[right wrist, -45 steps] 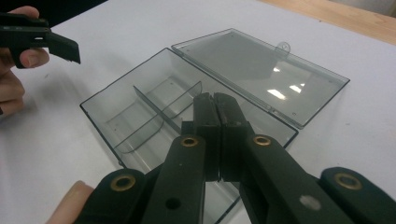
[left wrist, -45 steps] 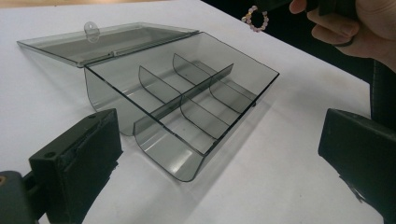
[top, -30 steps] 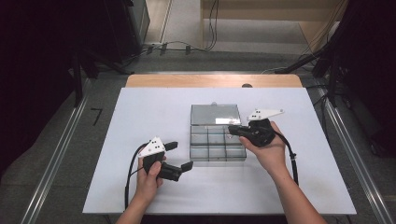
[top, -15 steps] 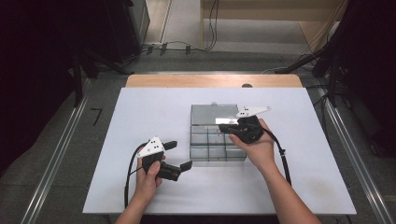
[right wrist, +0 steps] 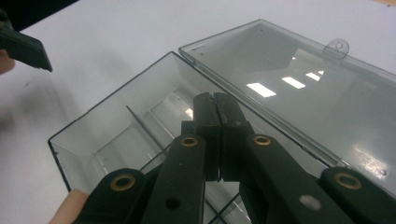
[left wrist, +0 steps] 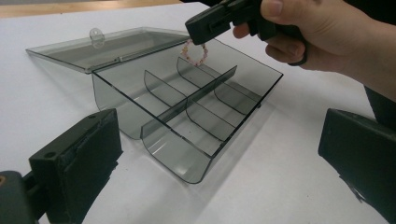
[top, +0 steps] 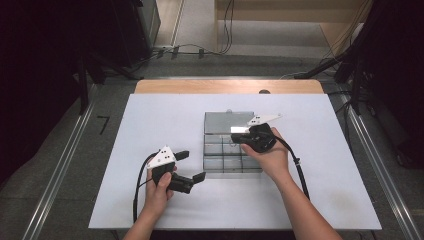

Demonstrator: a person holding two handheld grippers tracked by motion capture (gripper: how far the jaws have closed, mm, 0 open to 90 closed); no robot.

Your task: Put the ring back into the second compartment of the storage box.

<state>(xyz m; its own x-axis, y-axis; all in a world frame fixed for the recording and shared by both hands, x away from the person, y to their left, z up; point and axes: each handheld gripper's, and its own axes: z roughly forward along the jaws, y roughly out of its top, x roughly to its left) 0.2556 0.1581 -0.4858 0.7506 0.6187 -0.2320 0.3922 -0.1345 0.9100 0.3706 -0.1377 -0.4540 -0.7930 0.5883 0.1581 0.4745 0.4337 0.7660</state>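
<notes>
Now, right hand-held gripper (left wrist: 198, 29) clenched on bead bracelet (left wrist: 197, 52), over open compartment box (left wrist: 187, 109), left hand-held gripper (top: 192, 166) released.

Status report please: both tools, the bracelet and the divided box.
Right tool shut on bead bracelet, hanging above open clear box. Left tool open, resting on the table beside it. Lid laid flat, nothing blocking.

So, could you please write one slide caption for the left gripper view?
Right gripper dangles a pink bead bracelet over the open compartment box.
</notes>
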